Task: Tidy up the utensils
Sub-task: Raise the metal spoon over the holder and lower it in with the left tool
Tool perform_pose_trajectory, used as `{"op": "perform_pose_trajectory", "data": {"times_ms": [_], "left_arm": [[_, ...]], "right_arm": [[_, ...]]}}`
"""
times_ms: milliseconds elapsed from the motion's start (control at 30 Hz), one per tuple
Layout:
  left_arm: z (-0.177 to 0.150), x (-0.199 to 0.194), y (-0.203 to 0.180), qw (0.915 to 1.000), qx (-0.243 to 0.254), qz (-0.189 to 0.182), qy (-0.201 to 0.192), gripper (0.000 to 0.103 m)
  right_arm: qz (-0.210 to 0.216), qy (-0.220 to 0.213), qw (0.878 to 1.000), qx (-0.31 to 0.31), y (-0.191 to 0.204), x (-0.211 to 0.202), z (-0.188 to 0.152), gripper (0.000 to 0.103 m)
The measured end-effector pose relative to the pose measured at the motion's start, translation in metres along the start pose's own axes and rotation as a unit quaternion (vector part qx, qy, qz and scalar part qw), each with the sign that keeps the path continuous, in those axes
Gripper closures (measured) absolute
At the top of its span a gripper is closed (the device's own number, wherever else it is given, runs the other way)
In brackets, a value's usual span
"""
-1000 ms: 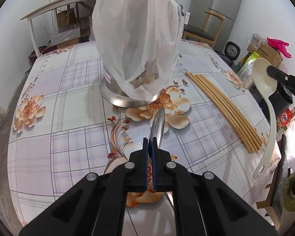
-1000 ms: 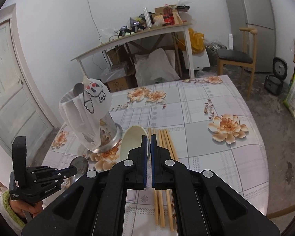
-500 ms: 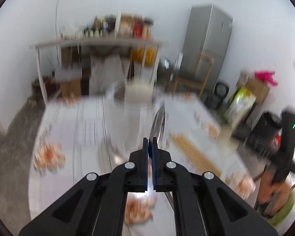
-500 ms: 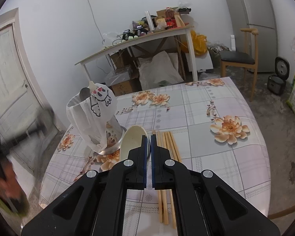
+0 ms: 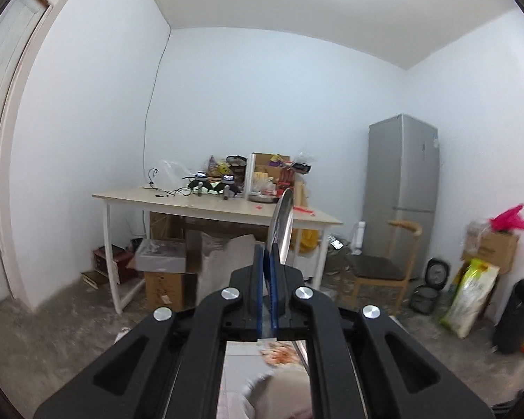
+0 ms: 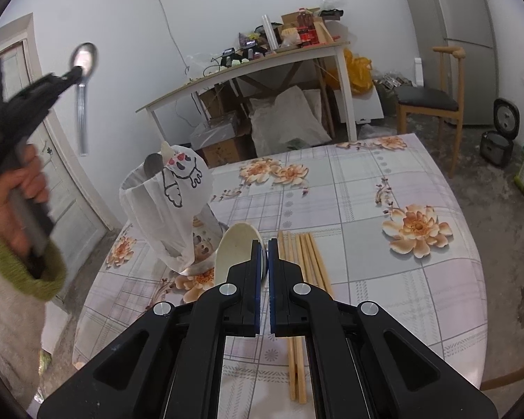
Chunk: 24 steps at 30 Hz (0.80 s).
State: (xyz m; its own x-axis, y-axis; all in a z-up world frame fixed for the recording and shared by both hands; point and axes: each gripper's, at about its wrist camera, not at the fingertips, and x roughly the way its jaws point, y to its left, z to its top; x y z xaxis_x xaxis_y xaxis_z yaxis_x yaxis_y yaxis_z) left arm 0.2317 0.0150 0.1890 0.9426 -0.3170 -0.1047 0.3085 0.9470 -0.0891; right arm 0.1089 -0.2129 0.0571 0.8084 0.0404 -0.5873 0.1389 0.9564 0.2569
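Observation:
My left gripper [image 5: 267, 255] is shut on a metal spoon [image 5: 281, 216] whose bowl sticks up edge-on past the fingers. In the right wrist view a hand holds that left gripper [image 6: 76, 71] high above the table's left side, and the metal spoon [image 6: 84, 58] hangs handle-down. My right gripper [image 6: 265, 244] is shut on a cream ladle [image 6: 235, 251] over the table. The utensil holder [image 6: 171, 206], a metal cylinder wrapped in a white bag with a ghost drawing, stands to the left with a spoon [image 6: 153, 167] inside. Several wooden chopsticks [image 6: 305, 258] lie just right of my fingers.
The round table [image 6: 366, 202] has a flowered plaid cloth. Behind it stand a cluttered white desk [image 6: 262, 63] with boxes and sacks under it, a wooden chair [image 6: 429, 99], a grey fridge [image 6: 464, 17] and a rice cooker [image 6: 504, 118]. A door [image 6: 17, 80] is at the left.
My left gripper rose with the metal spoon and tilted from facing the table to level, so its view now shows the room. The right gripper and ladle kept still.

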Motion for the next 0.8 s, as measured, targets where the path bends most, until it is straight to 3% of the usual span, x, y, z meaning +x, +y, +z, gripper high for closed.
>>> {"op": "perform_pose_trajectory", "data": {"times_ms": [167, 367, 800], "left_arm": [[-0.04, 0.044, 0.0, 0.9991, 0.024, 0.018, 0.031, 0.1], [-0.078, 0.067, 0.001, 0.9965, 0.047, 0.029, 0.062, 0.1], [-0.114, 0.051, -0.003, 0.987, 0.084, 0.003, 0.136, 0.098]], "right_arm": [[0.0, 0.012, 1.0, 0.005, -0.003, 0.011, 0.001, 0.101], [-0.002, 0.023, 1.0, 0.004, -0.005, 0.022, -0.001, 0.101], [0.004, 0.019, 1.0, 0.0, 0.002, 0.017, 0.001, 0.1]]}}
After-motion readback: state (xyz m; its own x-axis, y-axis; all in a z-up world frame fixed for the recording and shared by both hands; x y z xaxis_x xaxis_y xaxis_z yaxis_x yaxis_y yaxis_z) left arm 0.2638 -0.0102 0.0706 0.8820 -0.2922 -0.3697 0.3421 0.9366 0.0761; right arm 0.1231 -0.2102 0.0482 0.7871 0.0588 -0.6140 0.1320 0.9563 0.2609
